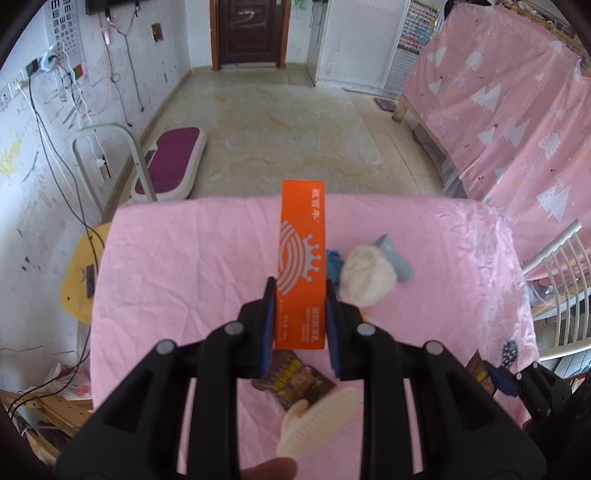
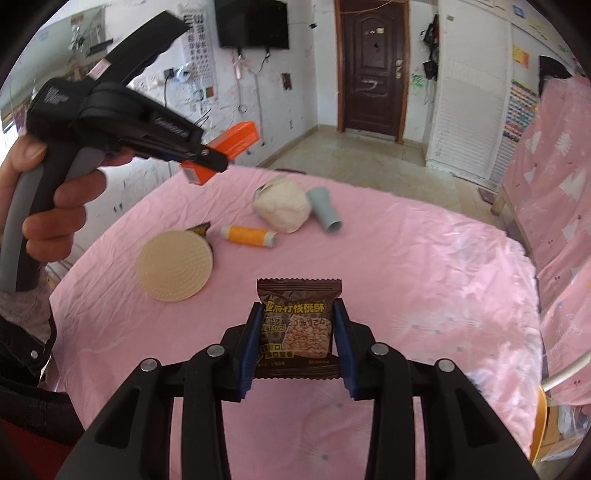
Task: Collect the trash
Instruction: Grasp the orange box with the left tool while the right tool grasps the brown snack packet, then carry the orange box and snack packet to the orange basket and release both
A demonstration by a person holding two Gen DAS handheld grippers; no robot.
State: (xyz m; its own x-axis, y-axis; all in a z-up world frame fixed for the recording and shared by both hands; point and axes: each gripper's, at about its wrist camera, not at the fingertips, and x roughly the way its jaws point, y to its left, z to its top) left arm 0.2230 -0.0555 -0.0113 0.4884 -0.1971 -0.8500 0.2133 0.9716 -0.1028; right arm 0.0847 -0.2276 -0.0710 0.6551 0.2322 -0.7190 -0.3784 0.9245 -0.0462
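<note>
The left hand-held gripper pinched the light, stiff orange box by its near end above the table, while the right hand-held gripper clamped a thin, crinkly, slippery wrapper across its sides.

A cream round brush lies on the pink-covered desk, ahead and left of the right fingers. Beyond it rest an orange thread spool, a cream cloth bundle and a grey tube just beside the bundle. Far ahead stand a dark door and a wall screen.
</note>
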